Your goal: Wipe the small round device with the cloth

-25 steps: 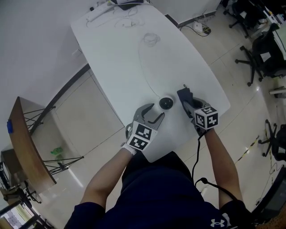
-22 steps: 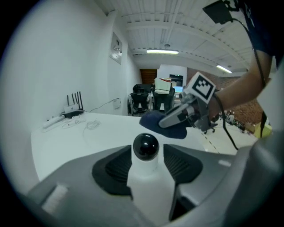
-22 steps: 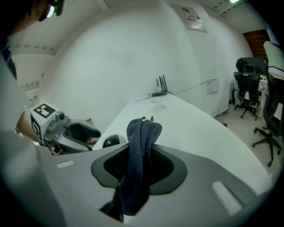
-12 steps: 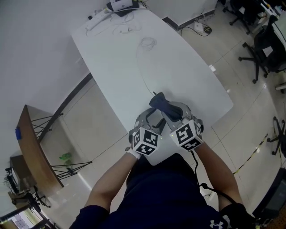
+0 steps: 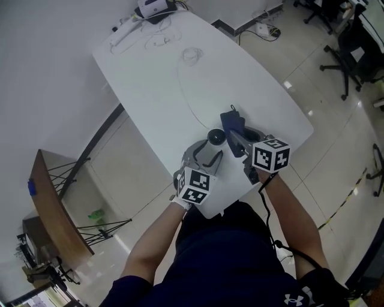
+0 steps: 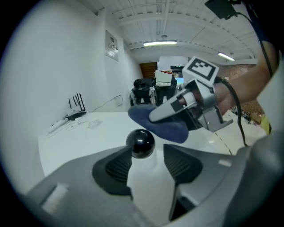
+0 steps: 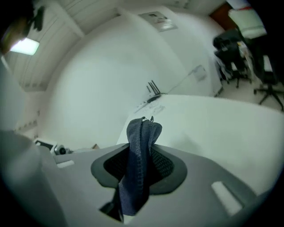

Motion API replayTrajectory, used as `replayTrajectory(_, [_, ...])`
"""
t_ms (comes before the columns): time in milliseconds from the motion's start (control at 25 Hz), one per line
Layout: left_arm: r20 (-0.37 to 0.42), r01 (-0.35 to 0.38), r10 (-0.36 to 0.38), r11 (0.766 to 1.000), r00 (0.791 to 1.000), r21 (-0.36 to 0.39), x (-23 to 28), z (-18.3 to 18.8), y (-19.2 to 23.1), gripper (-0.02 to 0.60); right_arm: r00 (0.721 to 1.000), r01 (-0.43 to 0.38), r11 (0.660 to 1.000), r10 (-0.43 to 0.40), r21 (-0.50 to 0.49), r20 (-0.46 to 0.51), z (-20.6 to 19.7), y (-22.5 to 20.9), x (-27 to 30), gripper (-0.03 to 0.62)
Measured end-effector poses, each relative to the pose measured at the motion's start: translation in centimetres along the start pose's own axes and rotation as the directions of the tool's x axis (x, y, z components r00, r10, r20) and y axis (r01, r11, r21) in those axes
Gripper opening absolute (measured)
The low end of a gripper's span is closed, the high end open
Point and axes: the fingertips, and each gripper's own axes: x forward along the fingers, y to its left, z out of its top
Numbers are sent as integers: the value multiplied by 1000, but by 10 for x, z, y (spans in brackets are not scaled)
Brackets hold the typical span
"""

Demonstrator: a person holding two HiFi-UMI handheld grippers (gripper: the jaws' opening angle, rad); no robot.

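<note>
The small round device [image 5: 216,137], a white body with a glossy black round top [image 6: 140,142], stands near the white table's [image 5: 156,66] front edge. My left gripper [image 5: 210,149] is shut on its white body [image 6: 148,177], with a ribbed pad on each side. My right gripper [image 5: 236,135] is shut on a dark blue cloth [image 5: 232,122], which hangs folded between its jaws [image 7: 139,162]. It hovers just right of the device, a little above it. In the left gripper view the cloth [image 6: 166,126] is close behind the black top and not touching it.
A thin cable [image 5: 186,90] runs up the table to a small coil [image 5: 192,55]. A power strip and a white box [image 5: 150,7] lie at the far end. A wooden side table [image 5: 51,204] stands at the left, office chairs [image 5: 354,36] at the right.
Half a second ago the right gripper held the cloth over the device, covering it. It has since drawn back to the right and risen, so the black top shows again. The left gripper stayed put.
</note>
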Motion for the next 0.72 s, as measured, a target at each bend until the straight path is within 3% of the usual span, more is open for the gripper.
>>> replayTrajectory(120, [-11,29,-29,1000,1000,4,1,-6,-4,225,1000,-16,962,17,272,-2,-26,-19,3,115])
replayTrajectory(200, [-9,52,-52,999,999,10,3,-7,-8,225,1000,25,935,-20,354,-20,-45,-34,5,115])
replayTrajectory(280, [-5,76,-76,997,997,21,5,-7,-11,224,994,107,922,-86,371,-71,-66,-48,7,115])
replayTrajectory(400, [-4,99,-99,994,995,41,5,-8,-14,225,980,187,916,-150,356,-129,-86,-57,10,115])
replayTrajectory(560, [7,111,-112,993,994,44,0,-7,-14,225,980,198,923,-176,331,-95,-71,-53,-1,117])
replayTrajectory(640, [35,110,-111,993,993,40,-6,-1,-9,222,983,181,961,-176,207,-44,-41,-38,-11,117])
replayTrajectory(720, [68,105,-107,994,992,32,-10,7,-2,194,988,152,987,-153,-44,-12,-8,-10,-18,118])
